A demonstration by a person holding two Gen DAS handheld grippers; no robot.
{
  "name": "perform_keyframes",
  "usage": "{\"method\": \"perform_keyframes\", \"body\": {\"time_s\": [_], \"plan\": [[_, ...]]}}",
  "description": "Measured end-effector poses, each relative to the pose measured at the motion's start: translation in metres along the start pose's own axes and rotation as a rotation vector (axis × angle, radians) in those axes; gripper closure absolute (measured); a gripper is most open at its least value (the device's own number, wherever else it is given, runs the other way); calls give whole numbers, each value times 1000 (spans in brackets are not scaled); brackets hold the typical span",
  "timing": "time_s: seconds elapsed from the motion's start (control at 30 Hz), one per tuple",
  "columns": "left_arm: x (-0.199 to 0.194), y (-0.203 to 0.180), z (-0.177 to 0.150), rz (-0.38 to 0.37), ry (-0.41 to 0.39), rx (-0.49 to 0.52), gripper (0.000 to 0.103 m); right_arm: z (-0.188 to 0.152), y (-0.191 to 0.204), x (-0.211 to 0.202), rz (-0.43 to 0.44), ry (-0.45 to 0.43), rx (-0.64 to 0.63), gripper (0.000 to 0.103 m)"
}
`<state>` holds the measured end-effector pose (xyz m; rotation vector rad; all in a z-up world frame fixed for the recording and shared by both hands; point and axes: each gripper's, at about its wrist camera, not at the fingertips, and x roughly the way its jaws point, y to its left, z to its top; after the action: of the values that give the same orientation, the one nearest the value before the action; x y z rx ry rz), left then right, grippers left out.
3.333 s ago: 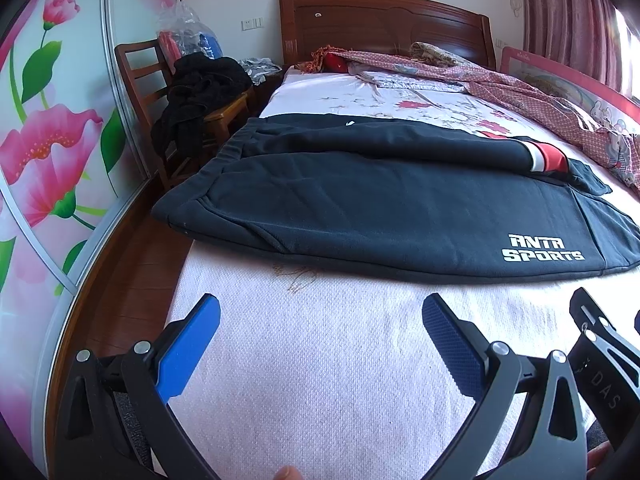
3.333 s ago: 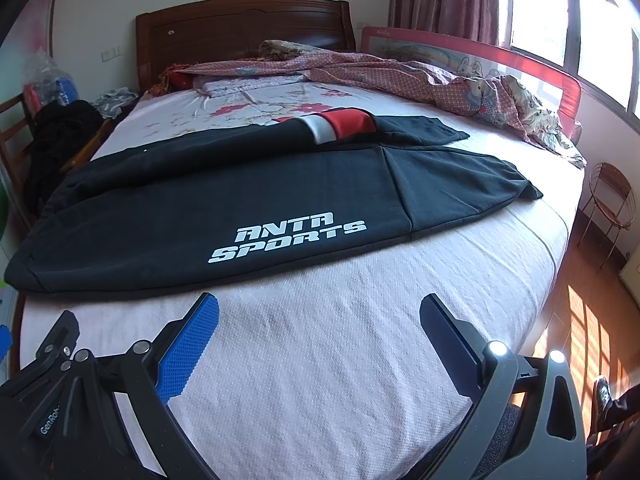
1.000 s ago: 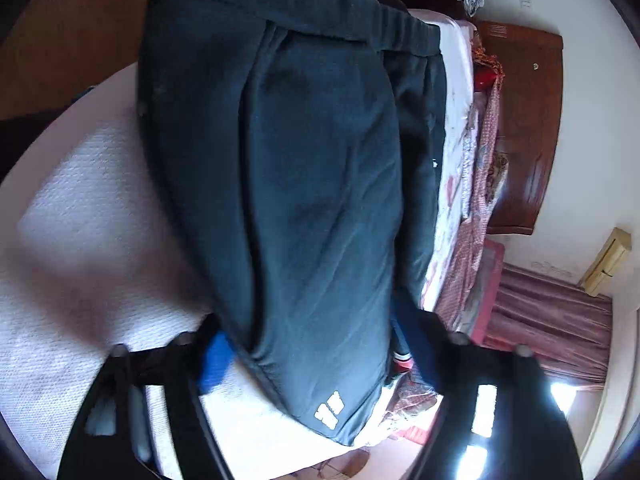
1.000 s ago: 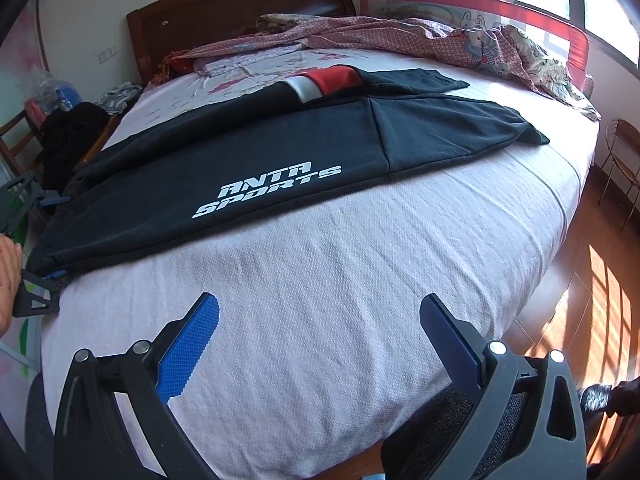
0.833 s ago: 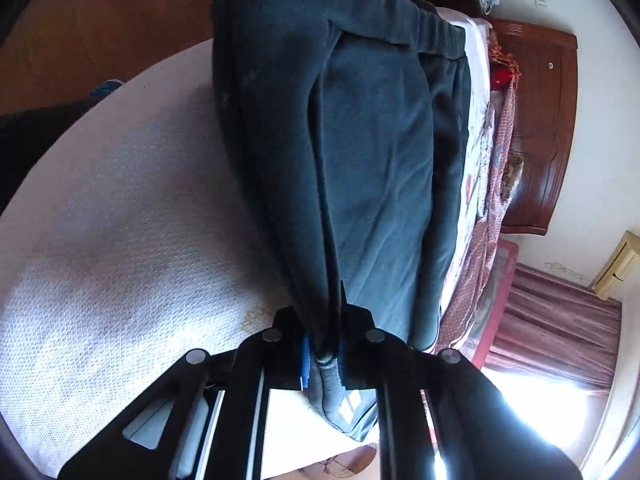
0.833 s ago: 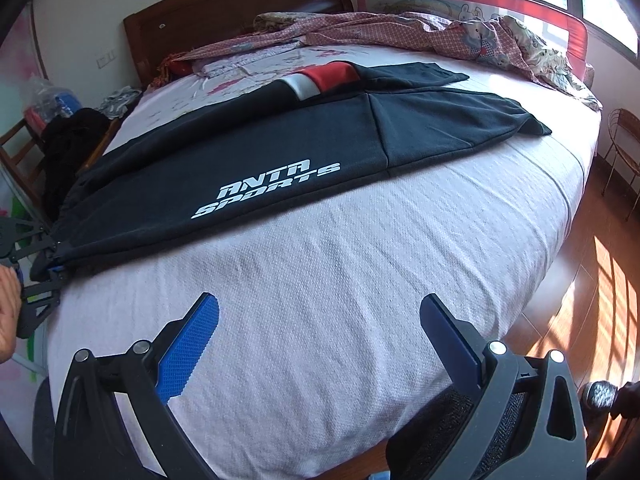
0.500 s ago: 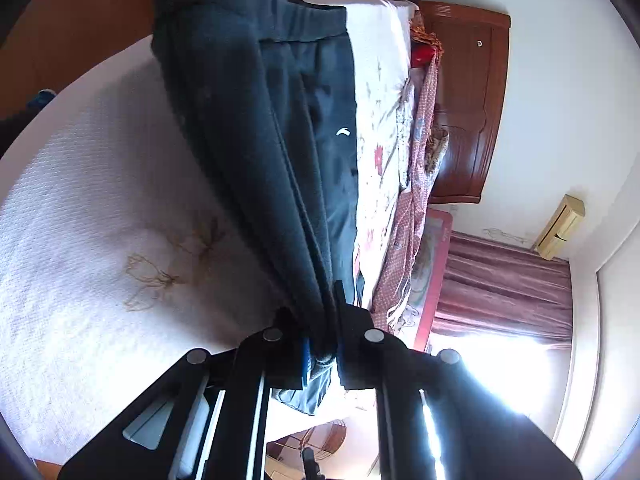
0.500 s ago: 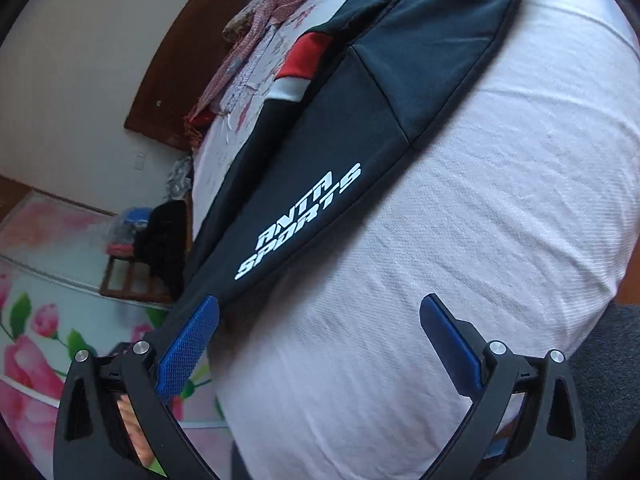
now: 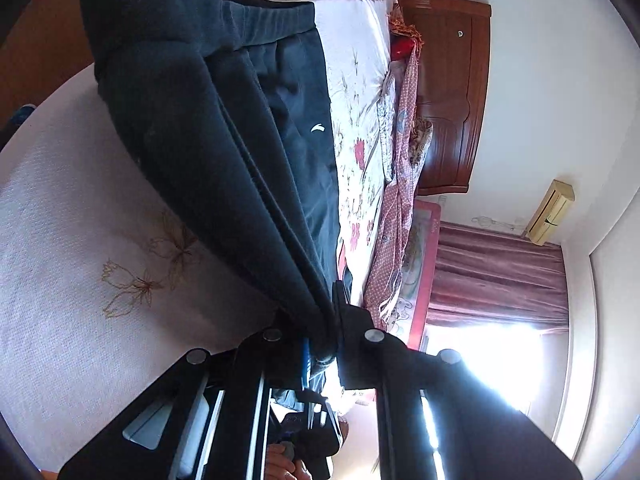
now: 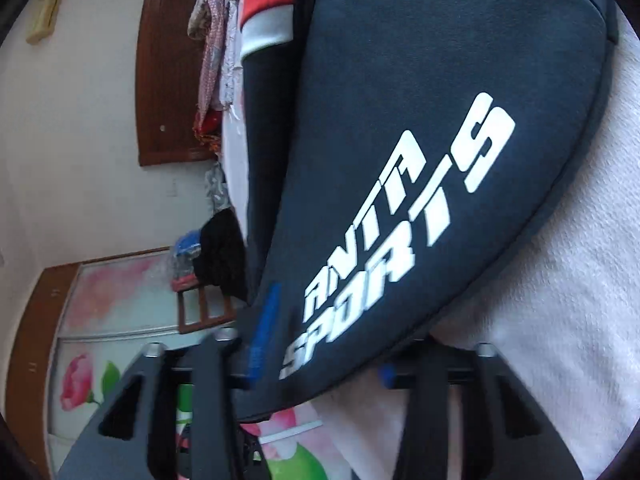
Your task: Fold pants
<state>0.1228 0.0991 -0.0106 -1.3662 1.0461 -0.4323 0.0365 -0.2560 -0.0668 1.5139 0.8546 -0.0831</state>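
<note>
One pair of dark navy pants lies on the bed, its long axis running across the mattress rather than from headboard to foot. The ribbed waistband is at the side of the bed nearest the floor in the left wrist view, and the legs stretch away toward the curtain side. The near leg carries white "ANTA SPORTS" lettering; a small white logo sits on the hip, and a red and white band shows on the far leg. The fabric looks thick and matte, with a seam ridge running down its length.

The left gripper is closed tight on a bunched fold of the pants, lifting that edge off the pink bedspread. The right gripper straddles the edge of the lettered leg, its blue pads apart with cloth between them; the view is blurred and I cannot tell whether it has clamped.

There are two grippers and one bed. A patterned quilt lies along the far side.
</note>
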Motion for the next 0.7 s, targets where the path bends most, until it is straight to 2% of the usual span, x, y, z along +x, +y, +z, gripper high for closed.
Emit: {"method": "perform_keyframes", "body": {"time_s": [0.1, 0.27, 0.43, 0.6, 0.67, 0.7], "plan": [[-7, 9, -10, -13, -29, 10, 95, -6, 14, -7, -42, 8, -129, 99], [-36, 14, -42, -18, -45, 37, 95, -21, 34, -48, -16, 28, -256, 99], [-74, 18, -81, -2, -31, 57, 95, -40, 36, -80, -7, 80, -330, 99], [-107, 25, -115, 66, 0, 113, 94, -64, 6, -112, -25, 126, -356, 99], [-112, 37, -122, 124, 11, 115, 93, -73, -11, -115, -57, 139, -366, 99], [-113, 45, -124, 172, 10, 107, 89, -73, -20, -115, -65, 154, -374, 99]]}}
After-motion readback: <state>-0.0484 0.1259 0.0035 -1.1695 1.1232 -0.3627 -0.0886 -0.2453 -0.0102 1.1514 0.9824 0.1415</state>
